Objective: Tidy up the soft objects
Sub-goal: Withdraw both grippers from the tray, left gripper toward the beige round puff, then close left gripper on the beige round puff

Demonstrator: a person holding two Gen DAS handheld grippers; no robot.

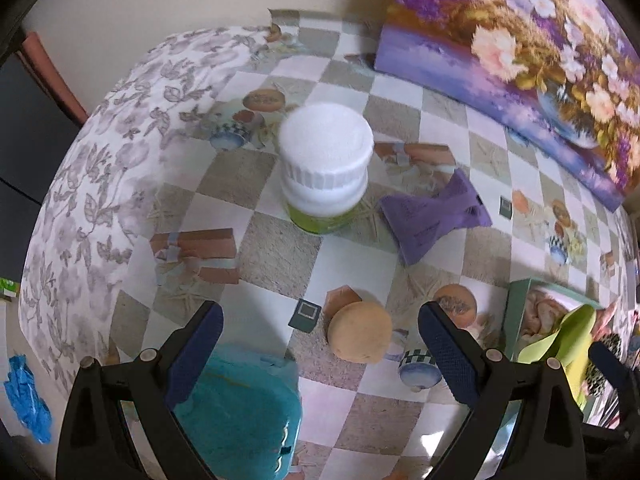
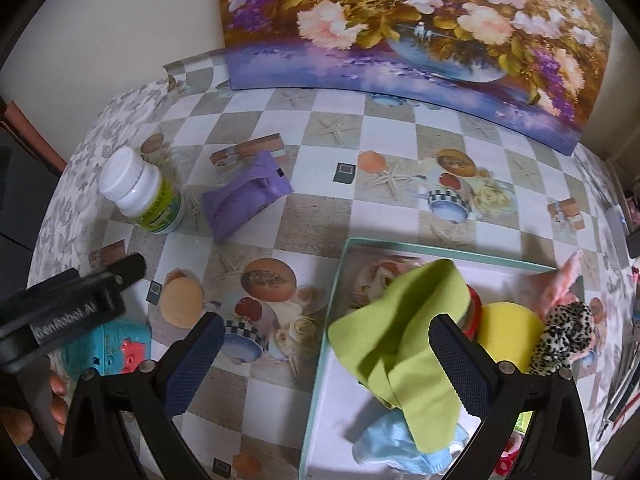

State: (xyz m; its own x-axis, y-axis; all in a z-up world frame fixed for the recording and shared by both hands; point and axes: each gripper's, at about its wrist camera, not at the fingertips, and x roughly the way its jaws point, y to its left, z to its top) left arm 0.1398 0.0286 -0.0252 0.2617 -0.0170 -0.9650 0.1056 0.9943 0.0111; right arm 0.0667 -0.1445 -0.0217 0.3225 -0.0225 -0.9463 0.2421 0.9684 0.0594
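Observation:
My left gripper [image 1: 320,344] is open and empty above the table, with a round tan sponge [image 1: 360,332] between its fingers and a teal toy [image 1: 244,412] under the left finger. A purple soft pouch [image 1: 432,216] lies further ahead on the right. My right gripper [image 2: 326,354] is open and empty, over the left edge of the tray [image 2: 340,264]. The tray holds a lime green cloth [image 2: 404,336], a yellow sponge [image 2: 508,328], a leopard-print scrunchie [image 2: 564,336], a pink cloth [image 2: 560,280] and a light blue cloth [image 2: 404,448]. The purple pouch [image 2: 244,196] and tan sponge [image 2: 182,300] lie left of the tray.
A white-capped bottle with a green label [image 1: 324,164] stands mid-table, also in the right wrist view [image 2: 140,192]. A flower painting [image 2: 420,32] leans on the wall at the back. A blue glove [image 1: 28,396] lies off the table's left edge. The left gripper's body [image 2: 68,308] shows at left.

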